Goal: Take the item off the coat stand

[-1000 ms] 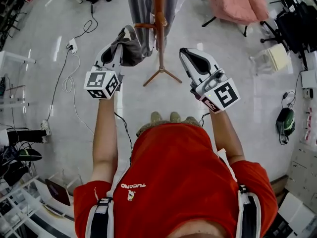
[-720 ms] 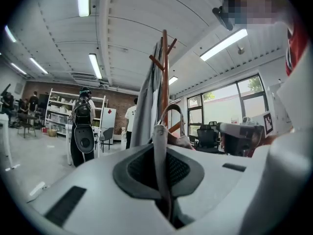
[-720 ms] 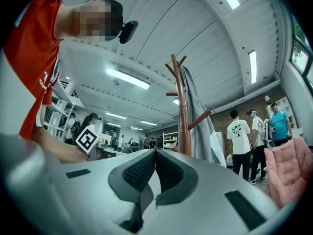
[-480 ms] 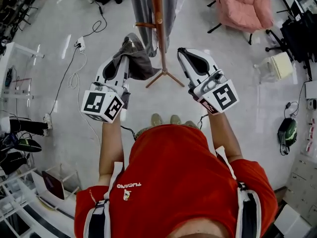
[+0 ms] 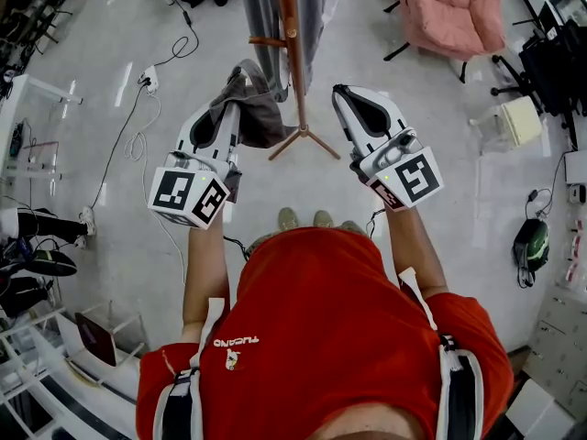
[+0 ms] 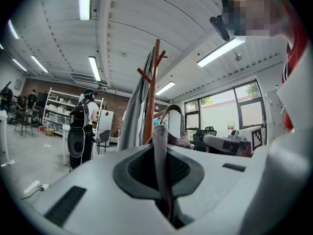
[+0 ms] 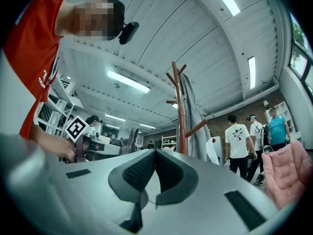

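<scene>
The grey bag point(image 5: 260, 117) has swung clear of the low peg point(image 5: 264, 41) of the coat stand point(image 5: 293, 53) and now hangs just left of its pole, strap point(image 6: 159, 151) clamped in the left gripper point(image 5: 229, 110), the right gripper point(image 5: 347, 97) pinched together empty, so the take-off looks essentially done

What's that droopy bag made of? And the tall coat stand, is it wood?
The bag looks like soft cloth, grey-brown and matte: it sags and folds, and its strap lies flat like woven fabric. The coat stand looks like wood, orange-brown with a slight sheen and angled pegs, though painted metal can't be ruled out.
</scene>
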`<action>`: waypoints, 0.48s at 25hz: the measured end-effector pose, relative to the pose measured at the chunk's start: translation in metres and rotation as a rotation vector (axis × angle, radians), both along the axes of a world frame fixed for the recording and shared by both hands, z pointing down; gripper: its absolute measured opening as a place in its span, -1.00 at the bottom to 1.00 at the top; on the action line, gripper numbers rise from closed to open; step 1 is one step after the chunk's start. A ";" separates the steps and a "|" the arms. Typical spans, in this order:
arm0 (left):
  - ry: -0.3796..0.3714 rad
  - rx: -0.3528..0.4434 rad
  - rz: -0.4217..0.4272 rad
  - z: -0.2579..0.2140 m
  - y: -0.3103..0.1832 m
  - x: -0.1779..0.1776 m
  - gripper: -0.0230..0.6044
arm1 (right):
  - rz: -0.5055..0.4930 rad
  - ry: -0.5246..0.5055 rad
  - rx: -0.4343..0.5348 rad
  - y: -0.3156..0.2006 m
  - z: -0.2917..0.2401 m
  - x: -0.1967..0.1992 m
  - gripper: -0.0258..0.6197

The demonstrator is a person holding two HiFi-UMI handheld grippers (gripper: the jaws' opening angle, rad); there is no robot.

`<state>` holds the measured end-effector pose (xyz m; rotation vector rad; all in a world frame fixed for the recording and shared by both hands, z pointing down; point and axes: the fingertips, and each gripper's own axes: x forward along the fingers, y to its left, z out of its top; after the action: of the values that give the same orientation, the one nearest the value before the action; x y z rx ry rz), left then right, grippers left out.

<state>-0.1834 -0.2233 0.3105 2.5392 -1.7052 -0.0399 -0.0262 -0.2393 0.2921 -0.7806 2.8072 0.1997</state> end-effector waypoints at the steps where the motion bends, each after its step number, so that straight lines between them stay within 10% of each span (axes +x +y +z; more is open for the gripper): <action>1: -0.001 0.001 0.002 -0.001 0.000 0.000 -0.87 | 0.001 0.000 0.000 0.000 -0.001 0.000 -0.84; 12: -0.010 -0.002 0.024 -0.001 -0.007 0.004 -0.87 | 0.017 0.005 -0.003 -0.002 0.001 0.003 -0.84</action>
<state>-0.1794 -0.2302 0.3091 2.5627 -1.6770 -0.0242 -0.0232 -0.2413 0.2933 -0.8064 2.8069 0.2007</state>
